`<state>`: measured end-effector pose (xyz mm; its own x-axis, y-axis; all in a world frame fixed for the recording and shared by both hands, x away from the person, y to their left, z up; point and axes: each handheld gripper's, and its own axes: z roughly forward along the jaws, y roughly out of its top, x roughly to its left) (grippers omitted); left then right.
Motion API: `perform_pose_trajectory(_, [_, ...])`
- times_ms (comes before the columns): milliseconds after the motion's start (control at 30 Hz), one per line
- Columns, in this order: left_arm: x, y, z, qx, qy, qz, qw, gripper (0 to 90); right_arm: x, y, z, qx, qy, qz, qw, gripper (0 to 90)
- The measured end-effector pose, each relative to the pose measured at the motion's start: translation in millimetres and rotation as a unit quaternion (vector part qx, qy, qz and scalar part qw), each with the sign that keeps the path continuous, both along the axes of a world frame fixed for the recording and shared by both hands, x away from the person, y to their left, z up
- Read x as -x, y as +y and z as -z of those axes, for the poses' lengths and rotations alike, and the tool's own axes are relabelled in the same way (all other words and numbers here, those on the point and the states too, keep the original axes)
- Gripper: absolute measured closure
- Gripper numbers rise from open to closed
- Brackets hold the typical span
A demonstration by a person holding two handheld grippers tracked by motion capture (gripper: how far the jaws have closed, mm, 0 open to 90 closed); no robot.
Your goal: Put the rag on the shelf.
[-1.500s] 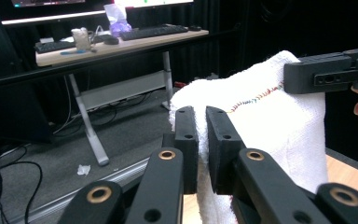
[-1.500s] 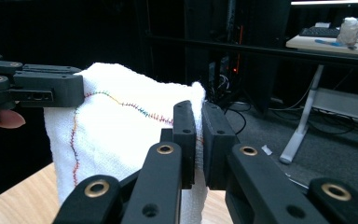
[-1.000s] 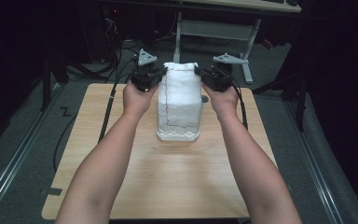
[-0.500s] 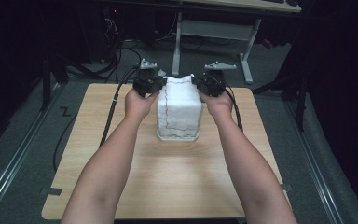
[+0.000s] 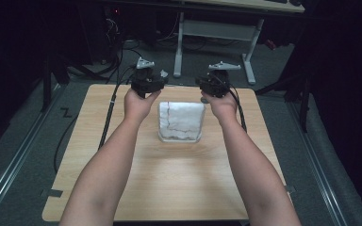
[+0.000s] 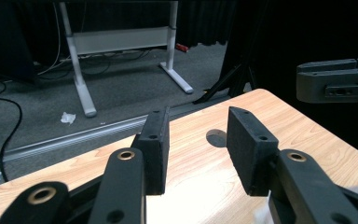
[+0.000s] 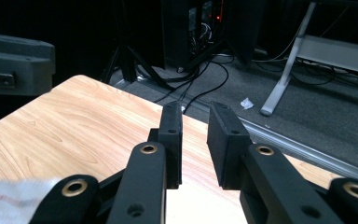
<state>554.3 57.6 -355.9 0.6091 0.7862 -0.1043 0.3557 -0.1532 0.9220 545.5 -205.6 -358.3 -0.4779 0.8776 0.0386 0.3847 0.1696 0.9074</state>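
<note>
Dark room, wooden tabletop [image 5: 169, 188]. White cloth [image 5: 180, 121] sits folded at frame centre. Left gripper [image 6: 198, 144] and right gripper [image 7: 196, 135] hover beyond it, jaws apart, empty. Risk: a careless re-grab could undo the fold.

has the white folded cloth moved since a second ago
Yes. The white folded cloth now lies lower and flatter, nearer the person, away from the table's far edge; both tongs have let go and stand open.

High view overhead facing forward, gripper views low, close, sharing table [image 5: 179, 179]
</note>
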Motion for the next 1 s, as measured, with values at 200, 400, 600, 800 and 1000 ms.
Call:
perform_pose_trajectory(200, [2.8,4.4,4.5,-0.005,0.014,-0.007,0.9999,59.0,7.1,-1.6,0.5,-0.009,-0.002,-0.005,0.9999,72.1])
perform_pose_trajectory(400, [23.5,14.3,3.1,0.018,-0.001,-0.003,0.9998,57.5,24.9,-7.7,4.2,-0.016,-0.012,-0.011,0.9998,68.5])
perform_pose_trajectory(600, [49.8,22.1,5.2,0.008,-0.015,-0.004,0.9999,56.0,55.7,-16.4,7.0,-0.010,-0.023,-0.010,0.9996,67.6])
perform_pose_trajectory(800, [72.1,30.5,4.8,-0.003,-0.028,0.001,0.9996,54.3,80.0,-19.8,6.6,-0.005,-0.035,-0.020,0.9992,65.4])
perform_pose_trajectory(1000, [103.6,45.2,18.4,-0.014,-0.035,0.009,0.9992,53.2,111.2,-23.7,17.9,0.018,-0.045,-0.023,0.9985,60.3])
